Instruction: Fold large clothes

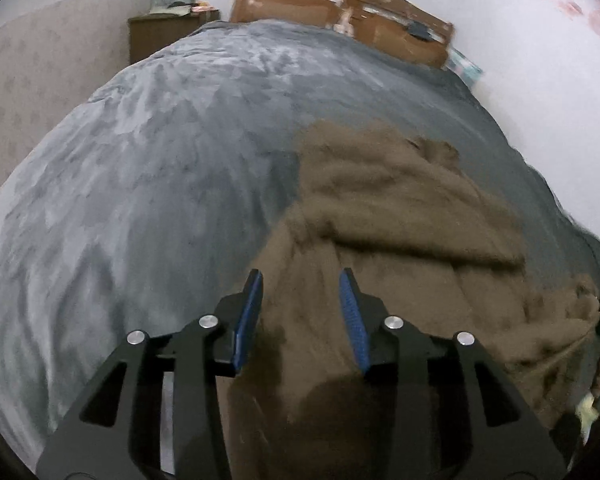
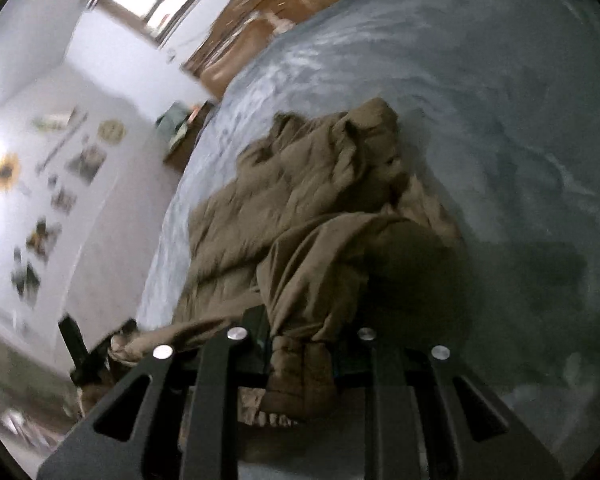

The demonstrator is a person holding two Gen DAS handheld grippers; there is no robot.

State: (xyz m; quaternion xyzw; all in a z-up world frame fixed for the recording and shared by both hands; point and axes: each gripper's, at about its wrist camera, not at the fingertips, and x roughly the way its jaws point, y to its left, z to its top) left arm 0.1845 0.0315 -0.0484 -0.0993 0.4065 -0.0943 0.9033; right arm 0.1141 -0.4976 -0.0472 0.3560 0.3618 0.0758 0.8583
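Garments: one brown quilted coat (image 1: 399,216) is being seen, lying rumpled on the grey bedspread (image 1: 140,184); no second garment is being shown.
Claws: two are being counted, one in each wrist view.
Left side of the bed: a broad bare stretch of bedspread is lying open, running from the near edge up toward a dark bedside cabinet (image 1: 164,34) and the patterned wall.
Left gripper (image 1: 300,316): its blue pads (image 1: 248,320) are being held partly apart, and coat fabric is filling the gap between them. Whether the pads are pressing on the cloth cannot be told.
Coat relative to the left gripper: the bulk is being spread forward and to the right of the fingertips, reaching toward the bed's right edge.
Head of the bed: one worn brown headboard (image 1: 339,12) is being seen beyond the bedspread.
Right gripper (image 2: 300,344): it is being pinched narrowly on a bunched fold of the coat (image 2: 300,208), which is hanging down between its fingers.
Coat relative to the right gripper: the rest is being heaped ahead and slightly left.
Open room on the right: bare bedspread is lying to the right of the heap.
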